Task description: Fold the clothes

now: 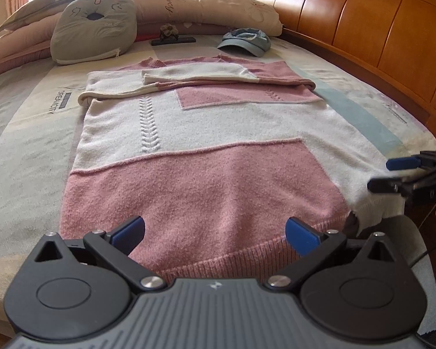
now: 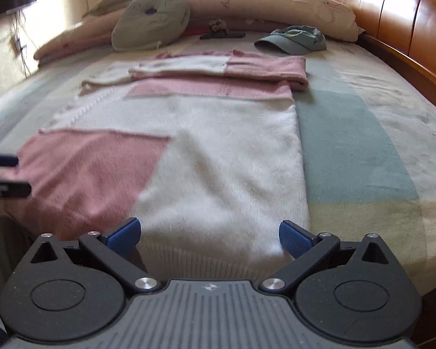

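Note:
A pink and white knitted sweater [image 1: 206, 157] lies flat on the bed with both sleeves folded across its chest at the far end. My left gripper [image 1: 215, 234] is open, its blue pads over the pink ribbed hem. My right gripper [image 2: 209, 235] is also open, above the white part of the sweater [image 2: 218, 174] at the hem's right corner. In the left wrist view the right gripper [image 1: 392, 174] shows at the right edge, beside the white corner. At the left edge of the right wrist view the left gripper [image 2: 5, 174] is just visible.
A blue cap [image 1: 245, 42] lies beyond the sweater near the rolled quilt [image 1: 206, 5]. A grey cushion [image 1: 94, 29] and a small dark object [image 1: 173, 39] sit at the far side. The wooden headboard [image 1: 363, 14] runs along the right. Striped bedding [image 2: 357, 151] shows right of the sweater.

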Motion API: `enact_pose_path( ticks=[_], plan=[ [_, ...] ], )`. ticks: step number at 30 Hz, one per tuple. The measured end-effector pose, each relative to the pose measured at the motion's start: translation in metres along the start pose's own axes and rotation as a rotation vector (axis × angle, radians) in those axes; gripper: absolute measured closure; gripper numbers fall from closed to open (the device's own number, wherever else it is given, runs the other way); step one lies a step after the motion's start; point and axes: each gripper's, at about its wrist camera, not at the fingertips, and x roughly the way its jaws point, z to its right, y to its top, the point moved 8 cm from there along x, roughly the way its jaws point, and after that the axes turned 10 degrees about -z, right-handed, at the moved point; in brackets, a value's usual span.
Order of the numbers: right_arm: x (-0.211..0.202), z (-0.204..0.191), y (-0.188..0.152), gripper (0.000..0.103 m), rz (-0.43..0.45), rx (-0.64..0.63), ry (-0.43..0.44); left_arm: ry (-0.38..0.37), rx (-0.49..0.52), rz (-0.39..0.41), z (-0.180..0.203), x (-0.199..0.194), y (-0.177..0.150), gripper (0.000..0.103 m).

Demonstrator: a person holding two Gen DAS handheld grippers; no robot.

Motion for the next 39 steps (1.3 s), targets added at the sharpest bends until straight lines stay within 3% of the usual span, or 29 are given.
enact_pose_path(
  ticks=[6,9,14,18,22,33,39],
  plan=[
    [0.023,0.005,0.030,0.000,0.009,0.043,0.046,0.000,-0.007,0.036,0.001,-0.008,0.009,0.001],
    [0.038,0.017,0.028,0.000,-0.024,0.041,0.000,0.016,-0.023,0.038,-0.007,-0.010,0.007,0.001],
    [0.024,0.036,0.021,0.000,-0.003,0.073,0.016,0.044,-0.070,0.028,-0.027,-0.009,0.003,0.001],
    [0.011,0.030,0.028,0.000,0.016,0.070,0.012,0.029,-0.099,0.028,-0.029,-0.006,0.007,0.001],
    [0.012,0.017,0.048,0.000,0.051,0.040,0.064,0.004,-0.071,0.046,-0.017,-0.007,0.013,0.001],
    [0.081,0.018,0.125,0.000,0.065,0.047,0.089,0.018,-0.075,0.056,-0.025,-0.007,0.023,0.001],
    [0.111,0.047,0.124,0.000,0.026,0.106,0.078,0.024,-0.128,0.043,-0.043,-0.002,0.020,0.001]
  ],
)
